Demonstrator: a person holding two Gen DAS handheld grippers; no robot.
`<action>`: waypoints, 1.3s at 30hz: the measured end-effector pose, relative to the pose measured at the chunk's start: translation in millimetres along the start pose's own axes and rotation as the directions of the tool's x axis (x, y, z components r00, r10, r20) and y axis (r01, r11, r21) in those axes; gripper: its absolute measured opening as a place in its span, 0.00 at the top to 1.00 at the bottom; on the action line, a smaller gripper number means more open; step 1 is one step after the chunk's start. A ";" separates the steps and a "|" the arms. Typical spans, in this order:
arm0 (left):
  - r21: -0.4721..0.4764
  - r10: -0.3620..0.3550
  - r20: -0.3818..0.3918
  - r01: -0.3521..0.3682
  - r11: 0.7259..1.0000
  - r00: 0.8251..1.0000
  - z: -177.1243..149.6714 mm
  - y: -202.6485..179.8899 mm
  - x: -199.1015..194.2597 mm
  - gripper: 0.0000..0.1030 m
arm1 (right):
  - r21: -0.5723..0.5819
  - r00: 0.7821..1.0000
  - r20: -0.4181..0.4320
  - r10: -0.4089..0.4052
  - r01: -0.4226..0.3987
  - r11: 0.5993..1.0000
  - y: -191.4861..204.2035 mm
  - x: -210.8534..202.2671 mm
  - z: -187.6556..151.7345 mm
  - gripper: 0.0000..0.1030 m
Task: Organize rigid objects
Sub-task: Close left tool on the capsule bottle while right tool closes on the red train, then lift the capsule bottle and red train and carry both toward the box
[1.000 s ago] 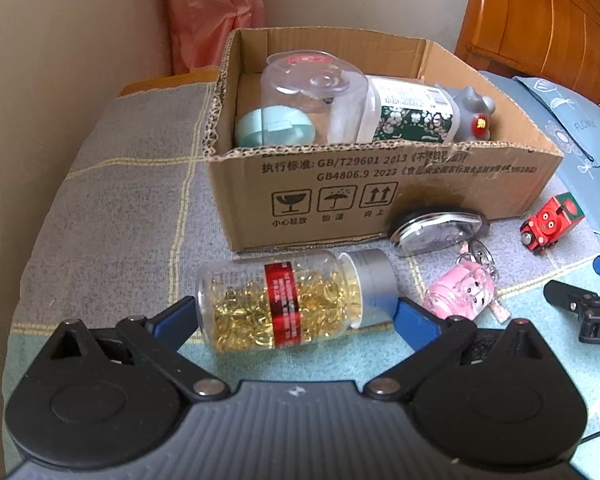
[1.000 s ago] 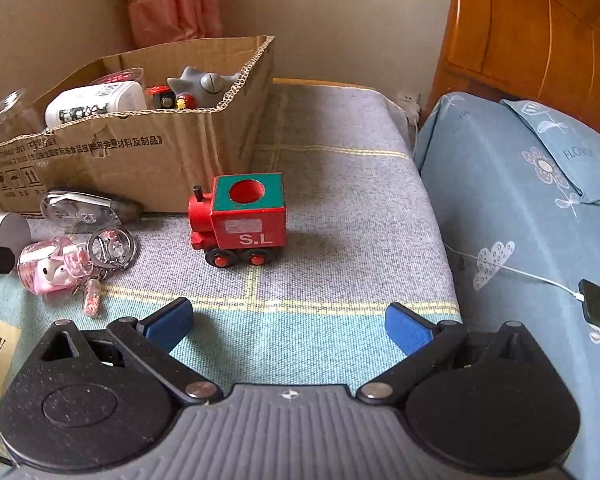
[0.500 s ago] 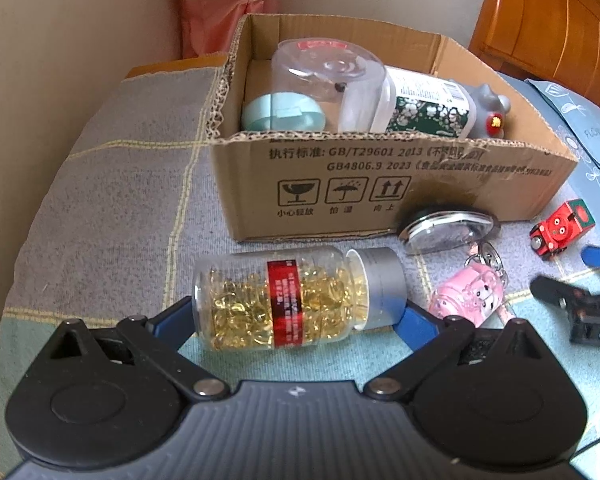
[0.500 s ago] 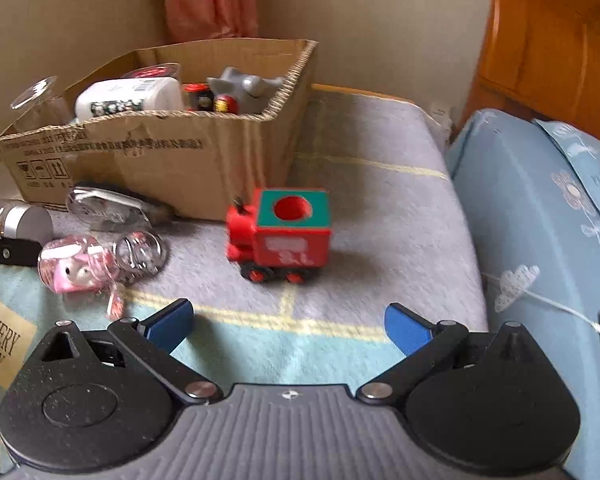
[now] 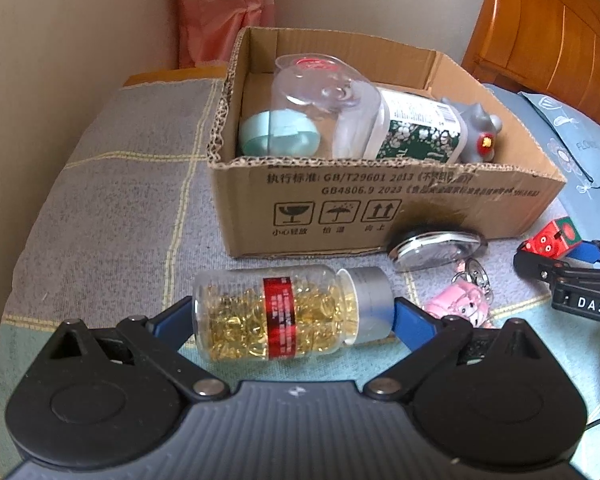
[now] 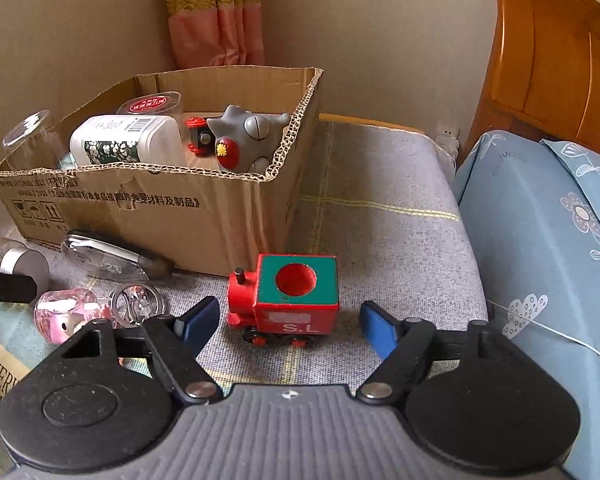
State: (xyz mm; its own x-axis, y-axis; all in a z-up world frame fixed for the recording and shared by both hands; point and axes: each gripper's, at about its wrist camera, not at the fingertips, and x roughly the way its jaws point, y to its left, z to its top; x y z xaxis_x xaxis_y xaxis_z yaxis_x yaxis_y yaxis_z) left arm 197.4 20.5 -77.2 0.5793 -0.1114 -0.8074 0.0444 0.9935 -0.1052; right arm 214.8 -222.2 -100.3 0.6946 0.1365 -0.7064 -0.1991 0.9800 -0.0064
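A clear bottle of golden capsules (image 5: 276, 316) with a red label and a silver cap lies sideways between my left gripper's (image 5: 290, 316) blue pads. One pad presses on its base and the other on its cap, so the left gripper is shut on it. A red toy train (image 6: 296, 300) with a green-topped cab stands on the grey blanket. My right gripper (image 6: 288, 320) straddles it and its jaws are closing, with a gap left on each side of the train. The cardboard box (image 5: 380, 188) stands just behind both.
The box holds a clear cup (image 5: 324, 100), a white and green bottle (image 5: 416, 128), a mint case (image 5: 278, 136) and a grey figure (image 6: 248, 140). A clear oval case (image 6: 112, 258) and a pink keychain (image 6: 70, 312) lie before it. A blue pillow (image 6: 540, 240) and wooden headboard (image 6: 560, 40) are right.
My right gripper has come forward until the train stands between its fingers, and its jaws have narrowed a good deal. The left gripper has kept its place around the capsule bottle.
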 end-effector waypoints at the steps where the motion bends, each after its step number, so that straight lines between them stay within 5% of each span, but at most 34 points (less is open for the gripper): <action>1: 0.001 -0.008 -0.001 0.008 1.000 1.000 0.8 -0.3 -0.4 0.04 | -0.001 1.000 0.002 0.000 0.000 1.000 -0.1 -0.5 0.6 0.26; 7: -0.004 -0.017 -0.004 0.017 1.000 1.000 4.1 2.5 2.2 0.09 | -0.043 1.000 -0.008 0.003 -0.003 0.999 6.1 -0.7 4.5 0.40; 17: 0.027 -0.044 -0.030 0.045 0.999 0.999 5.9 7.2 0.8 0.10 | -0.053 1.000 -0.012 0.016 -0.017 0.998 7.4 -8.5 1.0 0.40; 39: 0.268 -0.087 -0.027 0.091 0.959 0.996 12.4 -8.7 -58.9 0.10 | -0.173 0.997 0.005 0.075 -0.073 0.982 19.3 -73.3 13.3 0.40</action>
State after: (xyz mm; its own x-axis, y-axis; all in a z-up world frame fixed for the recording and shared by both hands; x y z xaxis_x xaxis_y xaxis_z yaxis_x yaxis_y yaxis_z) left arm 173.0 18.8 -21.6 0.5512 -0.1979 -0.8106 0.3131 0.9495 -0.0190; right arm 169.2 -211.4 -39.3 0.6811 0.2108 -0.7012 -0.3662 0.9274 -0.0769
